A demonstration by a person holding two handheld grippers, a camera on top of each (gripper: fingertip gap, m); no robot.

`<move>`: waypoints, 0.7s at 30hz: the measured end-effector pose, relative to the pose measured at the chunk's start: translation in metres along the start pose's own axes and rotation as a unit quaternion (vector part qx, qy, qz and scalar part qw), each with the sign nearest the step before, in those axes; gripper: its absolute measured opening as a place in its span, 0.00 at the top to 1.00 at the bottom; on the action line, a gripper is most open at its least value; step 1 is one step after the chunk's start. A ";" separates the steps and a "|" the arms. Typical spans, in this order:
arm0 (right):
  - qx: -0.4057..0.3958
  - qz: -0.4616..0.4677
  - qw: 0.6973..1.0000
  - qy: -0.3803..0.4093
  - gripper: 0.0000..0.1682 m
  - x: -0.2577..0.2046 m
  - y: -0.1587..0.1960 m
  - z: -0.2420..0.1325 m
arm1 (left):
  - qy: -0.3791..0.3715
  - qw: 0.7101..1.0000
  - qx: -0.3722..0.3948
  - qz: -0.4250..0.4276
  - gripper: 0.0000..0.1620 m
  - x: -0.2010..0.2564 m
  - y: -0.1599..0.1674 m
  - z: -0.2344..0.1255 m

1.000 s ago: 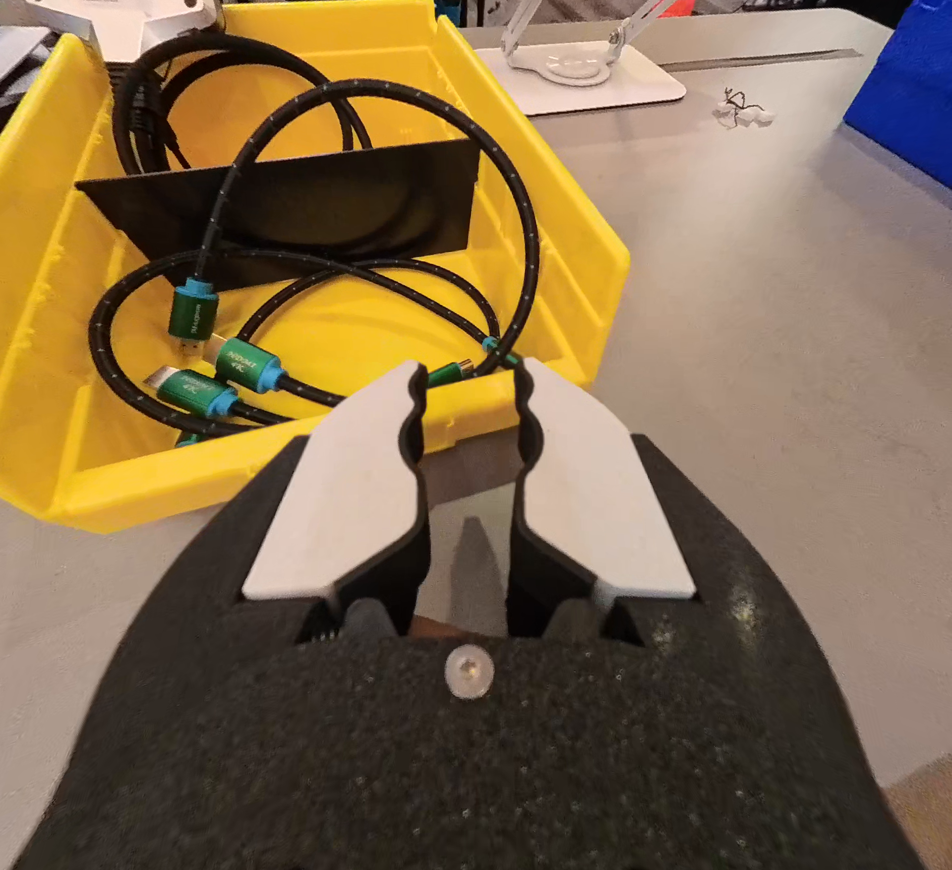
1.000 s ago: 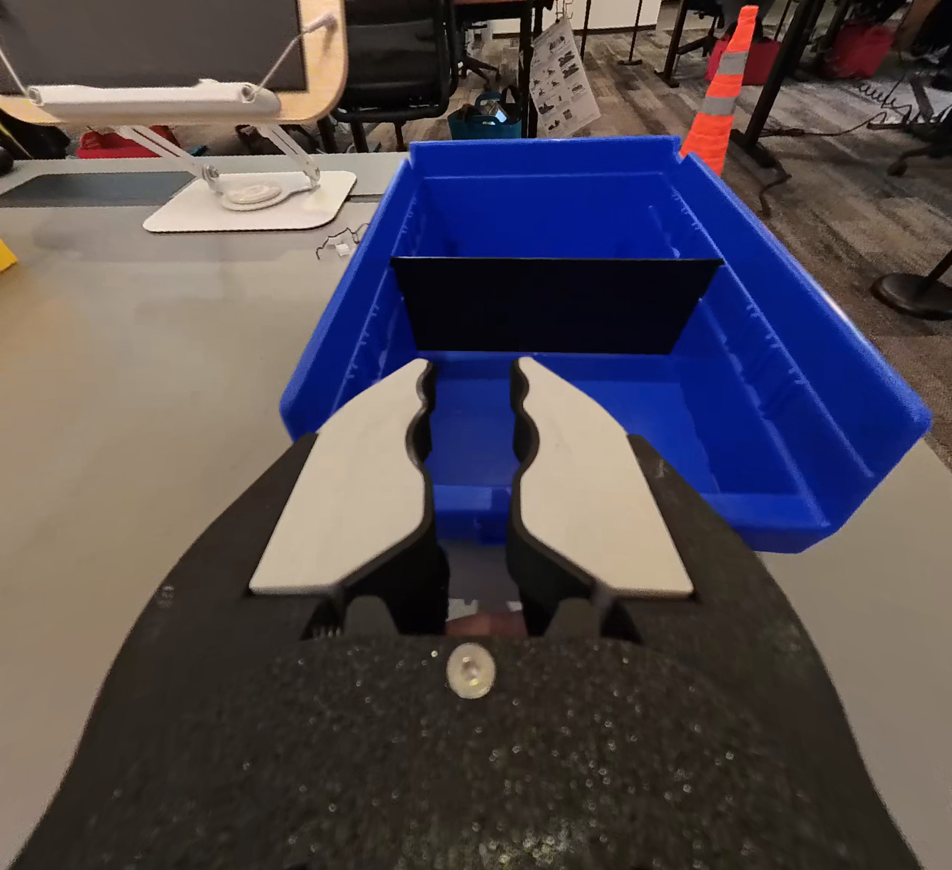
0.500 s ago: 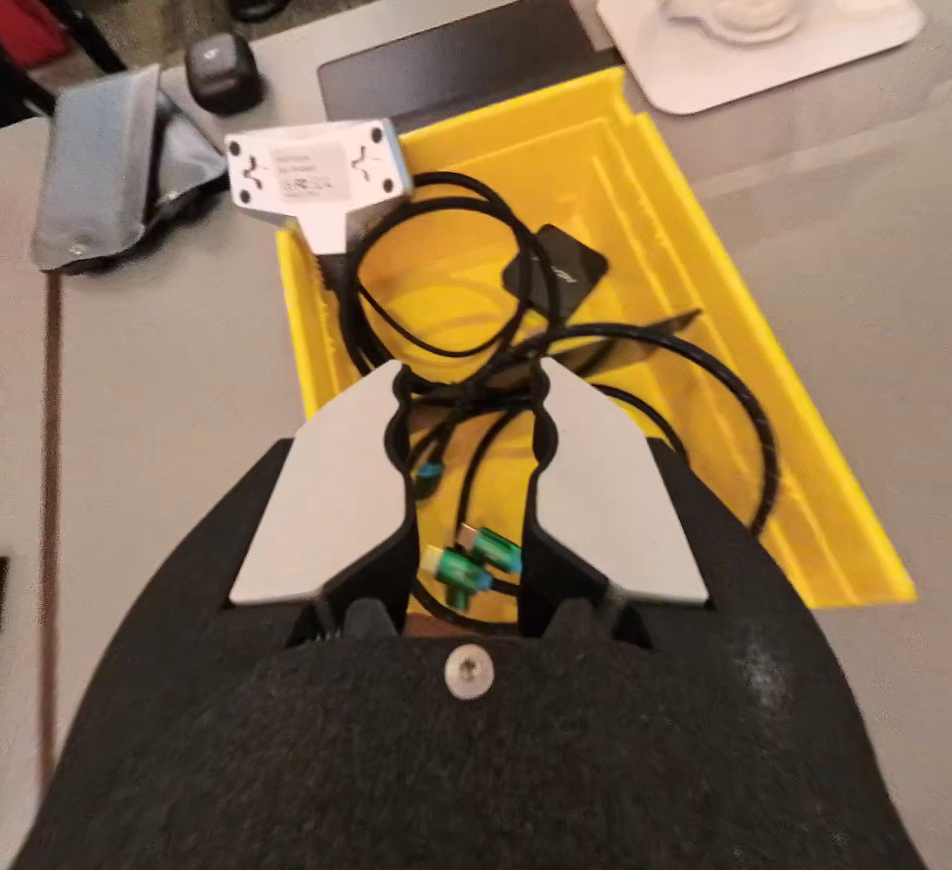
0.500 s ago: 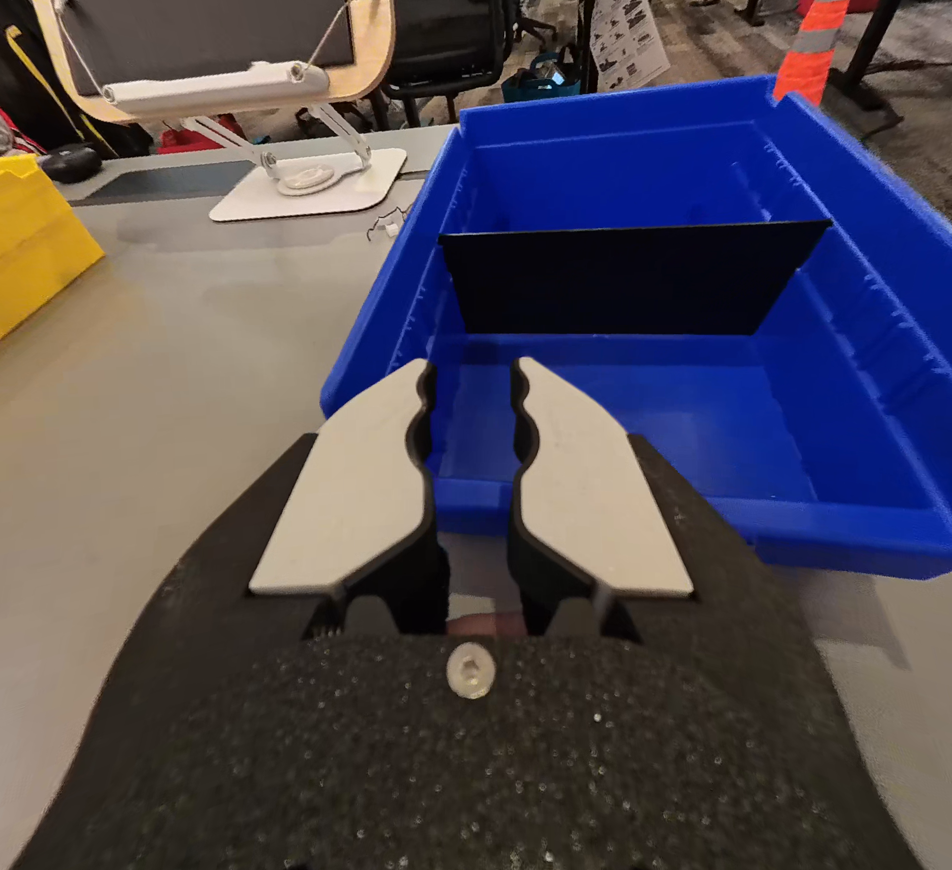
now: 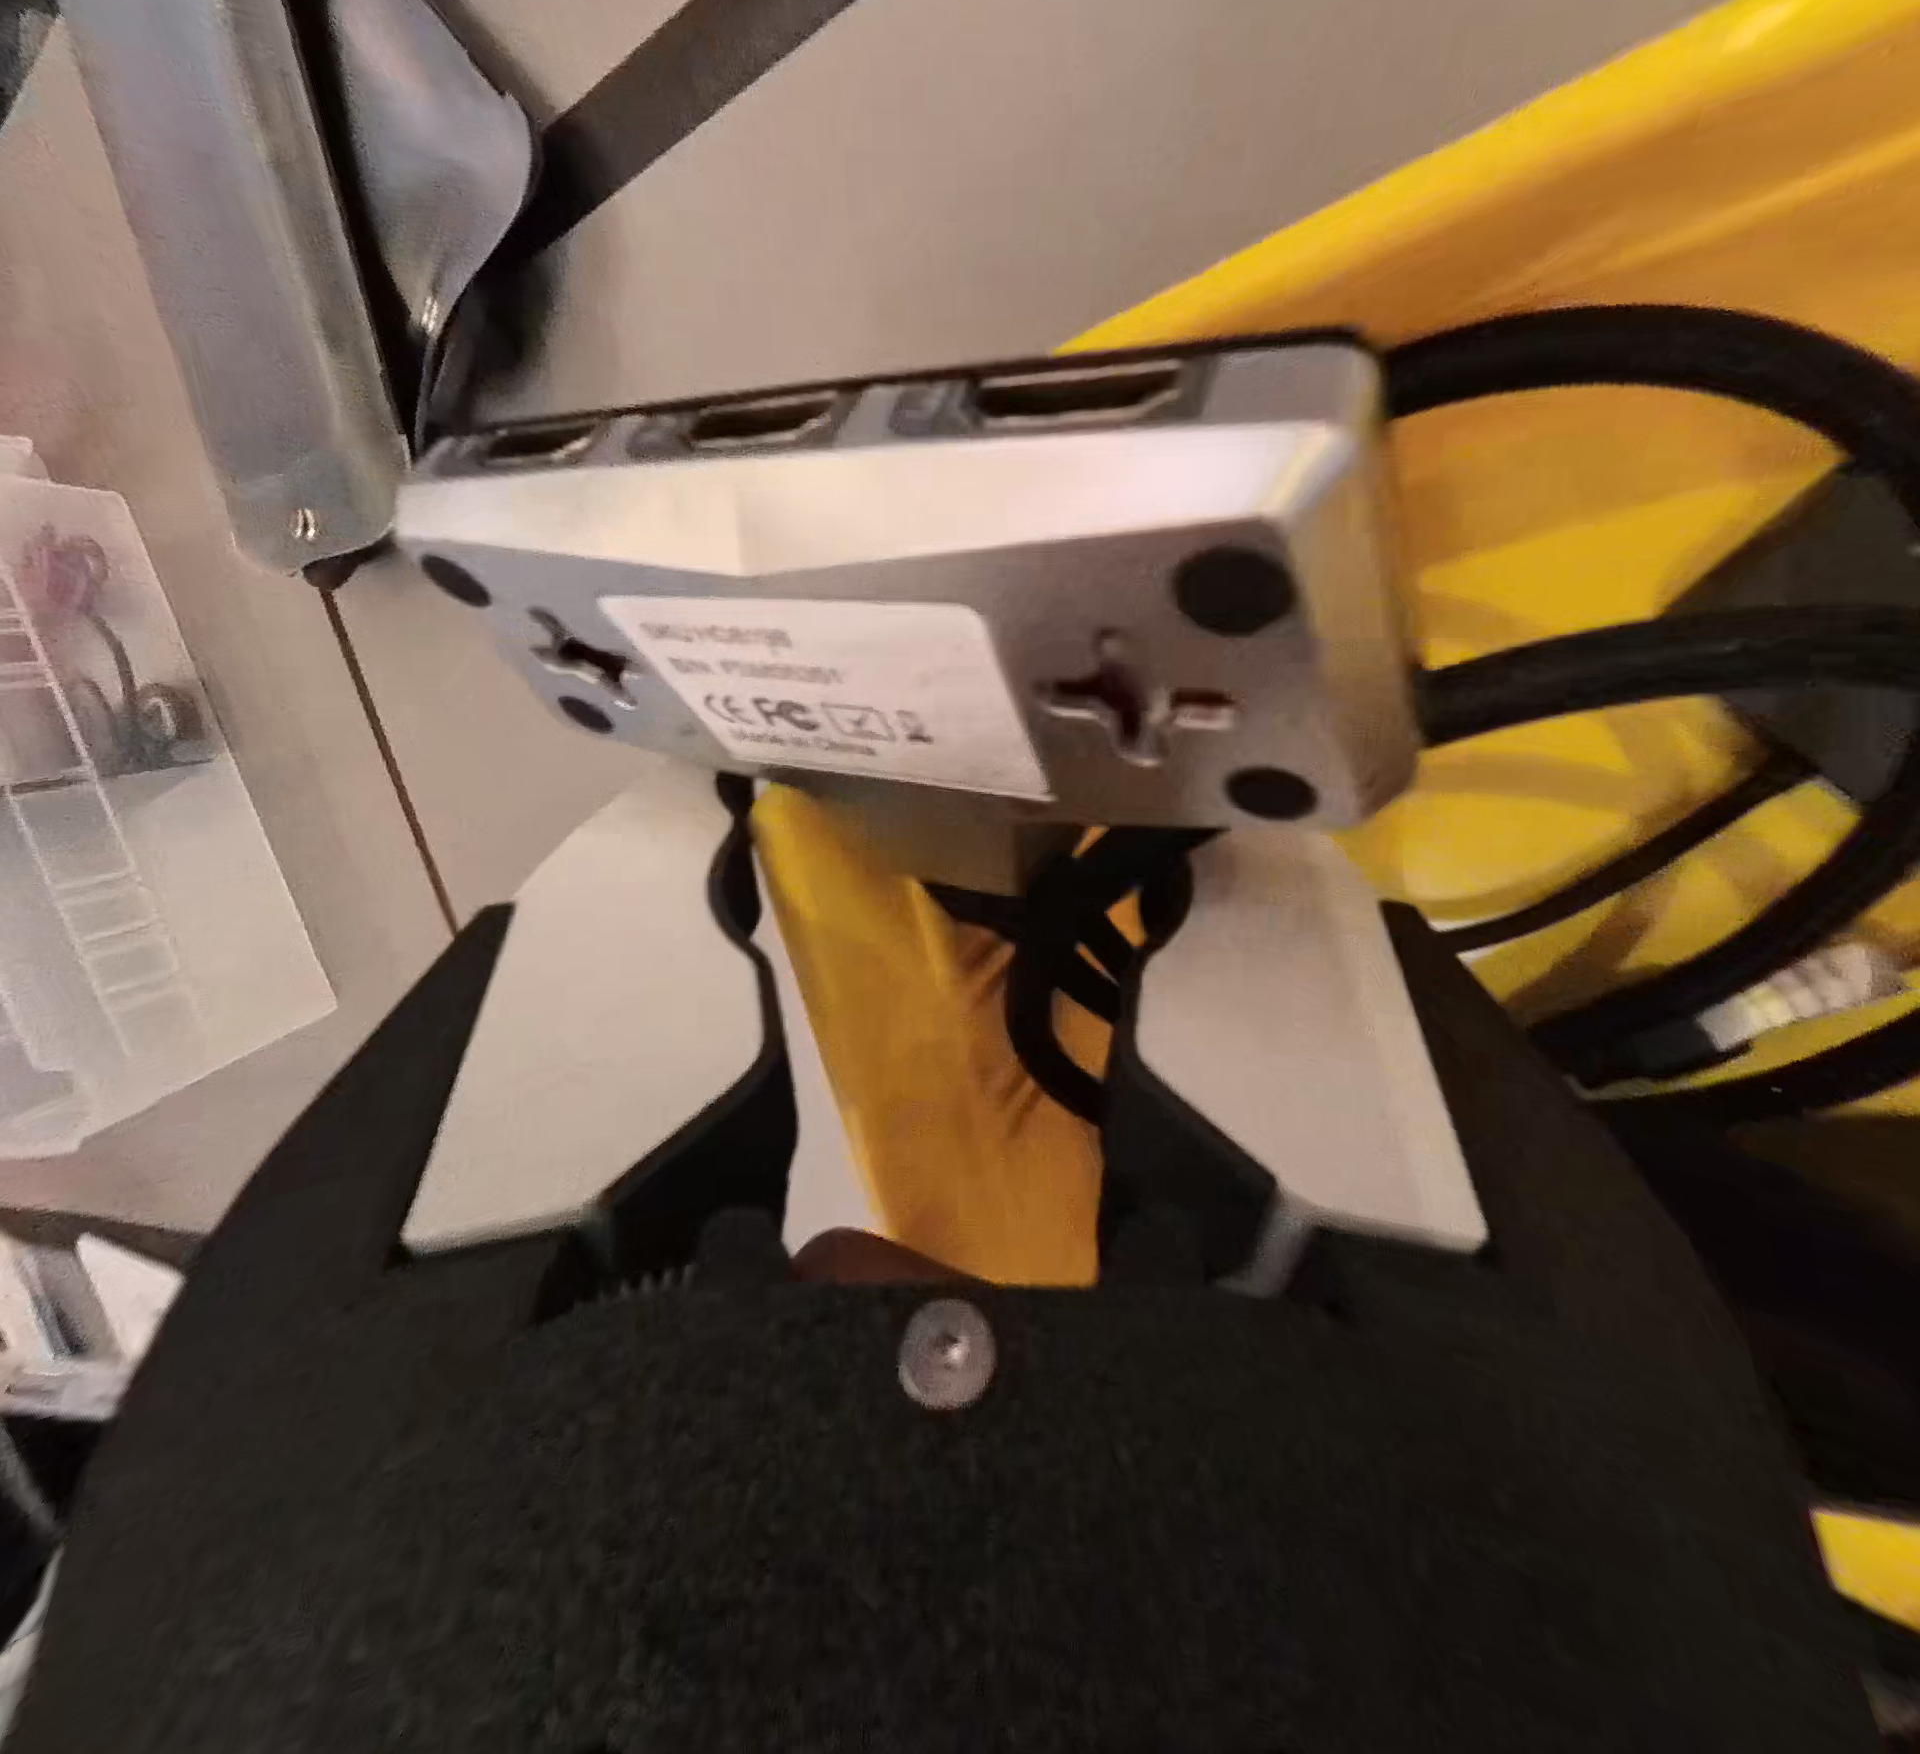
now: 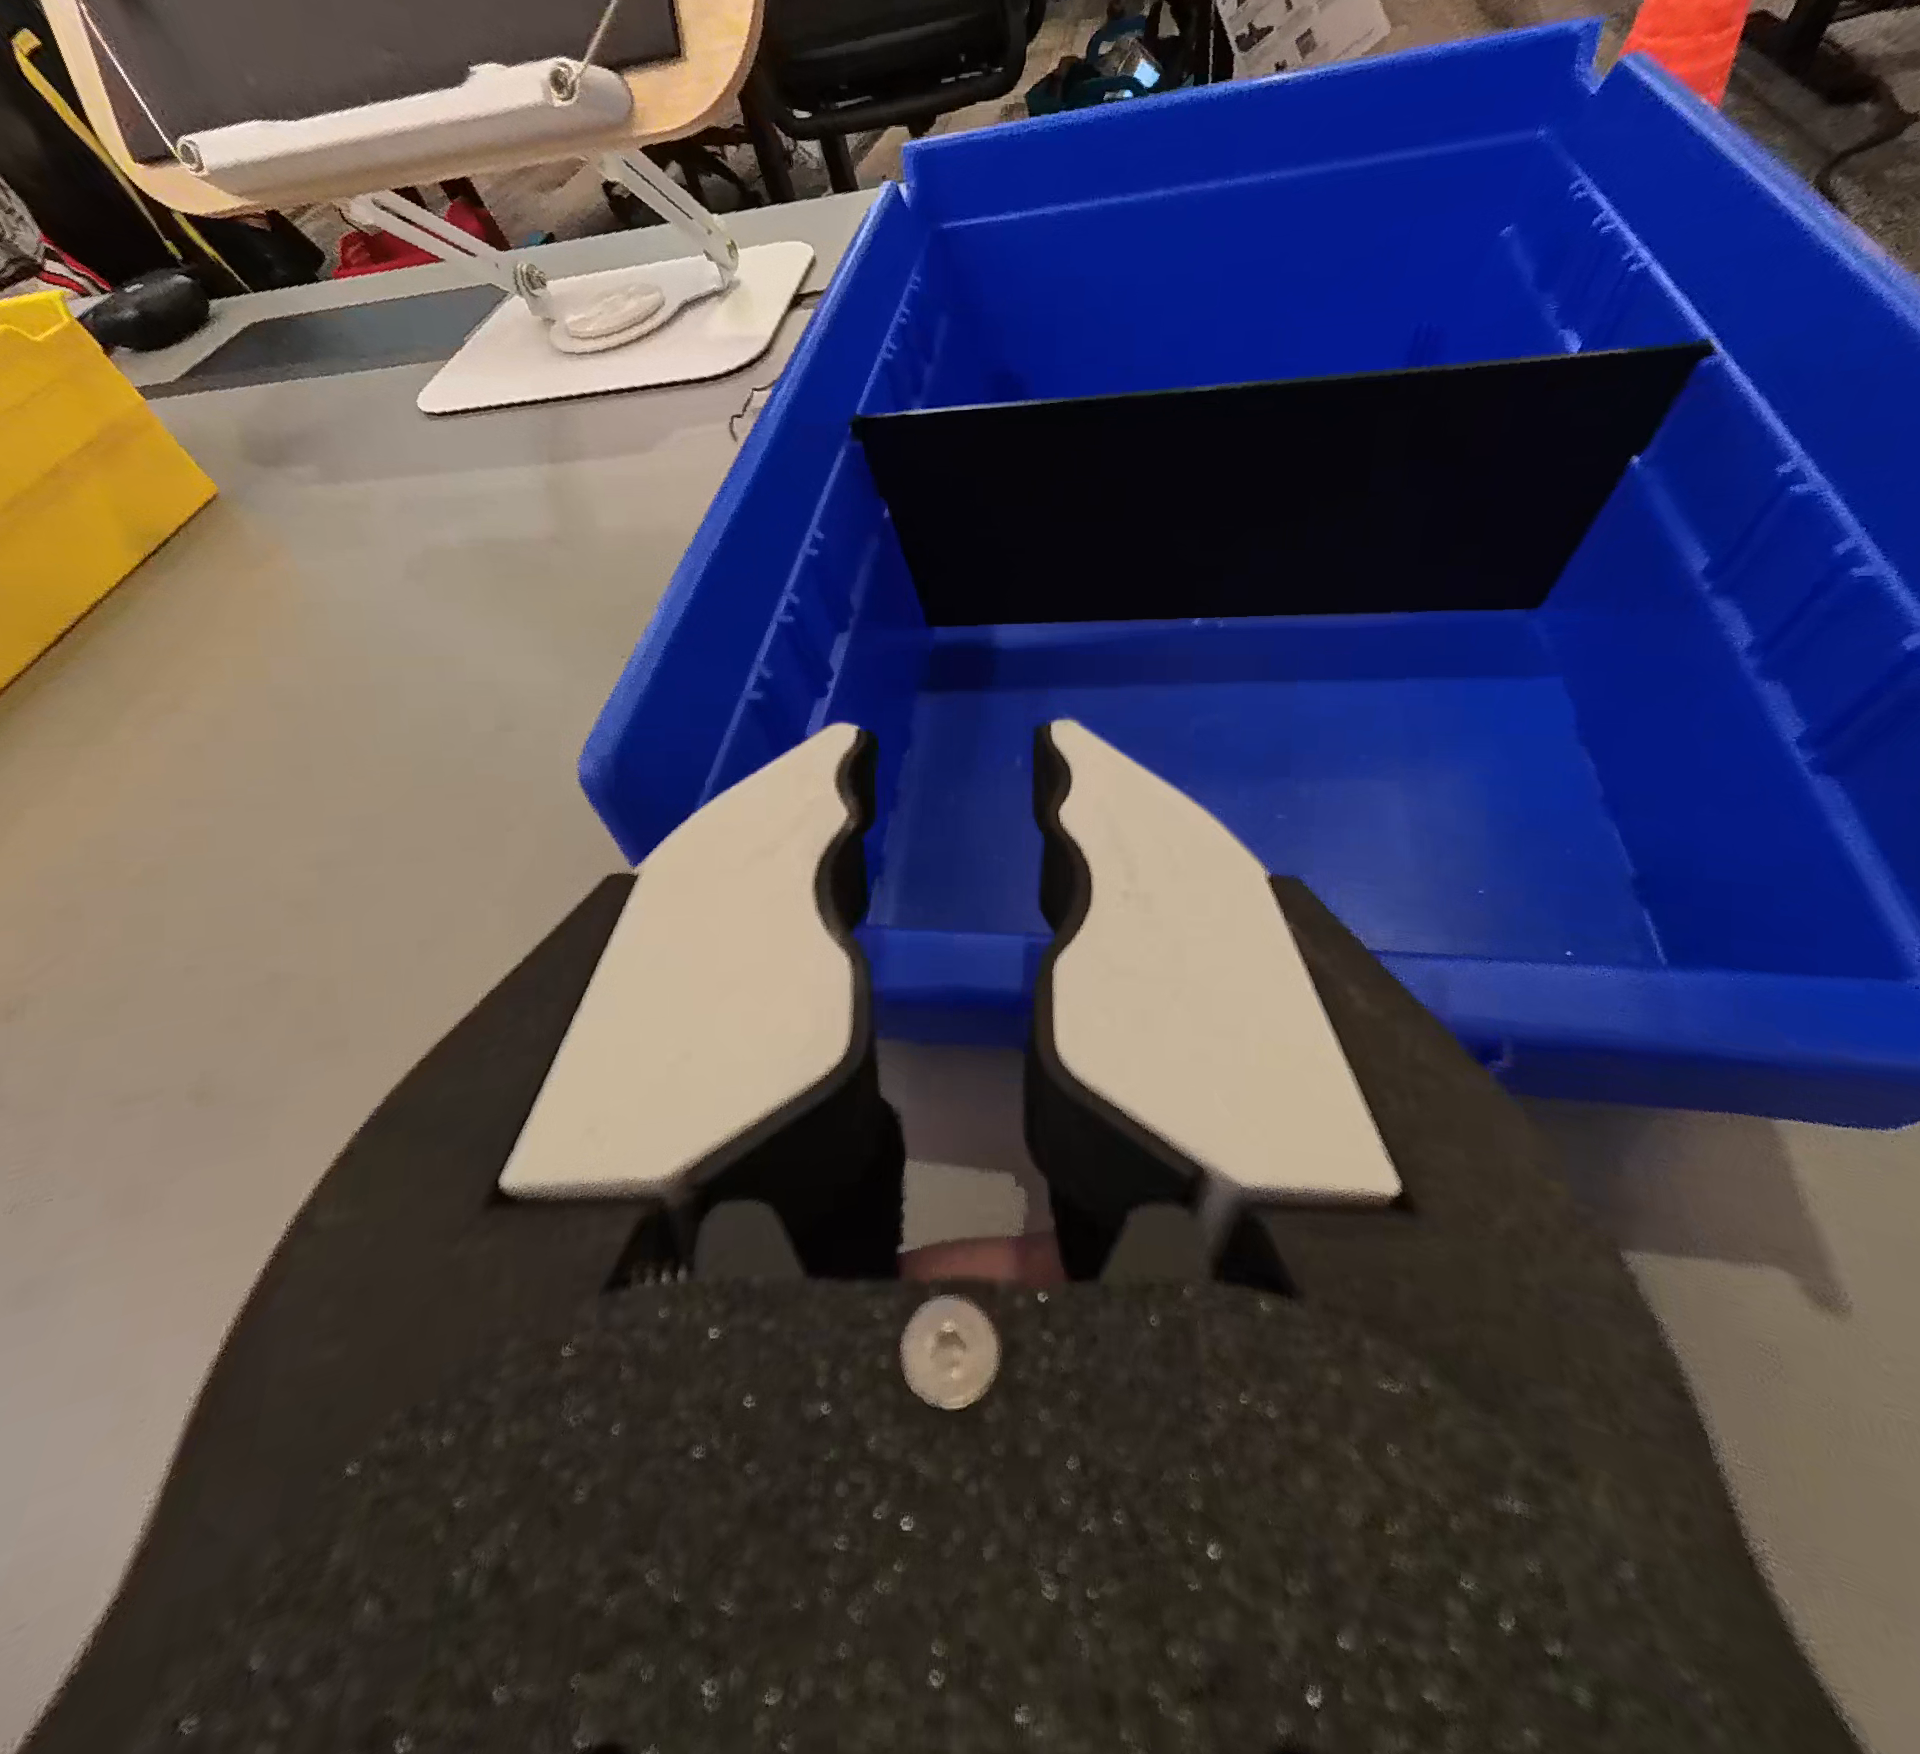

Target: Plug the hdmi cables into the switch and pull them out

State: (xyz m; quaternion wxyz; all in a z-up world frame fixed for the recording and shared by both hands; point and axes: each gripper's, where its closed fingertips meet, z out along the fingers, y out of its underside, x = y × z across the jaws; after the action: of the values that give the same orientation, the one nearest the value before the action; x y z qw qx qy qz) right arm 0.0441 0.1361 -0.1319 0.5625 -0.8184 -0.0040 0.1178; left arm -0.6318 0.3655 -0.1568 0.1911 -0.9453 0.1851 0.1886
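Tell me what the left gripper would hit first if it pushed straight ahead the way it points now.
Most likely the silver HDMI switch: it lies across the line right beyond the left gripper, its labelled underside facing the camera. The jaws stand open around its lower stem; blur hides whether they touch it.

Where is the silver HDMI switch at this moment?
In the left wrist view, the switch sits just beyond the open left gripper, at the corner of the yellow bin, underside facing the camera.

Switch (image 5: 914, 655) and black cables (image 5: 1662, 676) are crowding the yellow bin (image 5: 1621, 146). Blue bin (image 6: 1299, 769) is lying open, divider (image 6: 1247, 499) splitting it.
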 end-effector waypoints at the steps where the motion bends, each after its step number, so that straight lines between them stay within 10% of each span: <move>1: -0.002 0.002 1.000 -0.001 0.83 0.000 0.001 0.000 | -0.003 1.000 -0.010 -0.009 0.61 -0.004 0.002 0.002; 4: -0.007 0.004 1.000 -0.003 0.83 0.000 0.003 0.002 | -0.034 0.998 0.042 -0.024 0.78 -0.012 -0.010 -0.007; 15: -0.015 0.014 1.000 -0.016 0.83 -0.004 0.005 0.004 | -0.061 0.971 0.214 -0.089 0.87 -0.020 -0.030 -0.071; 21: 0.023 -0.027 0.999 -0.037 0.83 -0.026 -0.010 -0.002 | -0.104 0.919 0.371 -0.087 0.87 -0.009 -0.050 -0.165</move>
State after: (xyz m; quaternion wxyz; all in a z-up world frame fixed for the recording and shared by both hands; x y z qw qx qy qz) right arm 0.0206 0.1345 -0.1175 0.5840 -0.7996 -0.0440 0.1327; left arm -0.5712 0.3400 0.0030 0.5623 -0.7938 0.1380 0.1865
